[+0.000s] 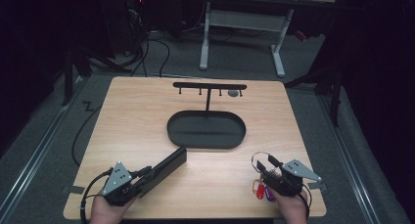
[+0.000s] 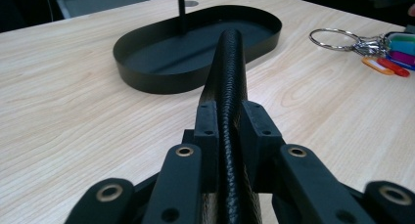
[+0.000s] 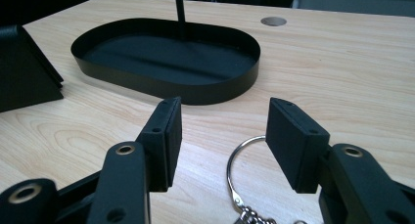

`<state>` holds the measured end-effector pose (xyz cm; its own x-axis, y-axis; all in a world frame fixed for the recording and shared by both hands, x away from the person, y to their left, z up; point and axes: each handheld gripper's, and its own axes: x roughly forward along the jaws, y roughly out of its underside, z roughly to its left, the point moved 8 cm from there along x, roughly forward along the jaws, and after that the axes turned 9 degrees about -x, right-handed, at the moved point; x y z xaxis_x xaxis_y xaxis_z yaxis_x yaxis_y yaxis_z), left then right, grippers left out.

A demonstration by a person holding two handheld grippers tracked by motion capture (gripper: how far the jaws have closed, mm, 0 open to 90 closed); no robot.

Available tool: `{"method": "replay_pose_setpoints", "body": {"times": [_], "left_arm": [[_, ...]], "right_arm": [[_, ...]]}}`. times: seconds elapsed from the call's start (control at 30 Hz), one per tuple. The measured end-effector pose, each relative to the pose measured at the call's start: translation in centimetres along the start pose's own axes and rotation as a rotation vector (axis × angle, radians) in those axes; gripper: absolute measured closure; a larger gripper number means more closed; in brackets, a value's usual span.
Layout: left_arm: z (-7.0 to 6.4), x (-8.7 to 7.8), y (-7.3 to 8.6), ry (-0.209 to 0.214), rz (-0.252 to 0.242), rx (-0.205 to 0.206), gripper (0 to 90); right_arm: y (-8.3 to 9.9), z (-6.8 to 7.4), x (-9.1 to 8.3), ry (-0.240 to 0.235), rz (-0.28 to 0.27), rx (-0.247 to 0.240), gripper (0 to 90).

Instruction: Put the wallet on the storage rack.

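A black wallet [image 2: 228,82] is pinched edge-on between the pressed jaws of the left gripper [image 2: 229,131]; its far end is seen just beside the near rim of the oval tray [image 2: 147,77]. In the high view the wallet [image 1: 166,168] is seen low over the tabletop [image 1: 147,116], stretching from the left gripper [image 1: 142,177] toward the tray [image 1: 172,131]. The right gripper [image 3: 222,136] is held with jaws spread, above the ring of a key bunch [image 3: 237,175] lying on the tabletop. Coloured tags [image 1: 261,190] are seen beside the right gripper [image 1: 266,166].
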<state>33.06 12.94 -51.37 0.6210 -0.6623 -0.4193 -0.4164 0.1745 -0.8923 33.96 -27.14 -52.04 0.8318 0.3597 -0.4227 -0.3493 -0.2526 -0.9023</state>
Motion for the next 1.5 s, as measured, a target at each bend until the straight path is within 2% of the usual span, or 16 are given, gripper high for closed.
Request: {"method": "replay_pose_setpoints", "body": {"times": [0.1, 0.23, 0.4, 0.57, 0.77, 0.83, 0.93, 1.07, 1.17, 1.3, 1.37, 1.5], "left_arm": [[0.7, 0.0, -0.1, -0.004, 0.003, -0.007, 76.0], [0.9, 0.2, -0.1, 0.001, 0.028, 0.004, 71.0], [0.8, 0.9, 0.2, -0.023, 0.069, 0.066, 64.3], [0.7, 1.4, 0.0, -0.020, 0.097, 0.089, 59.8], [0.7, 2.0, 0.3, -0.025, 0.161, 0.106, 53.9], [0.6, 2.4, 0.7, 0.001, 0.203, 0.084, 50.0], [0.8, 2.7, 1.2, -0.025, 0.224, 0.098, 46.3], [0.9, 2.7, 0.9, -0.035, 0.251, 0.079, 42.9], [1.0, 2.7, 0.7, -0.070, 0.293, 0.076, 39.2], [0.8, 2.6, 0.4, -0.087, 0.360, 0.117, 37.1], [0.8, 2.4, 0.0, -0.111, 0.391, 0.148, 36.1], [0.7, 2.1, -0.5, -0.107, 0.437, 0.165, 35.6]], "right_arm": [[0.3, -0.2, -0.5, 0.011, 0.001, 0.003, 48.1], [0.7, -0.6, -1.2, 0.026, 0.005, 0.014, 48.0], [1.0, -0.7, -1.8, 0.035, 0.009, 0.021, 48.0], [1.6, -1.0, -2.5, 0.045, 0.018, 0.026, 47.7], [2.1, -1.4, -3.3, 0.061, 0.022, 0.042, 47.7], [2.1, -1.4, -3.3, 0.062, 0.023, 0.042, 47.6], [2.3, -1.4, -3.3, 0.062, 0.032, 0.046, 47.8], [2.3, -1.2, -3.1, 0.053, 0.036, 0.040, 48.0], [2.1, -1.1, -3.1, 0.044, 0.027, 0.038, 48.0], [2.0, -1.1, -2.9, 0.026, 0.020, 0.038, 48.0], [1.9, -1.0, -2.9, 0.018, 0.015, 0.043, 48.0], [1.7, -0.8, -2.9, 0.004, 0.005, 0.044, 48.0]]}}
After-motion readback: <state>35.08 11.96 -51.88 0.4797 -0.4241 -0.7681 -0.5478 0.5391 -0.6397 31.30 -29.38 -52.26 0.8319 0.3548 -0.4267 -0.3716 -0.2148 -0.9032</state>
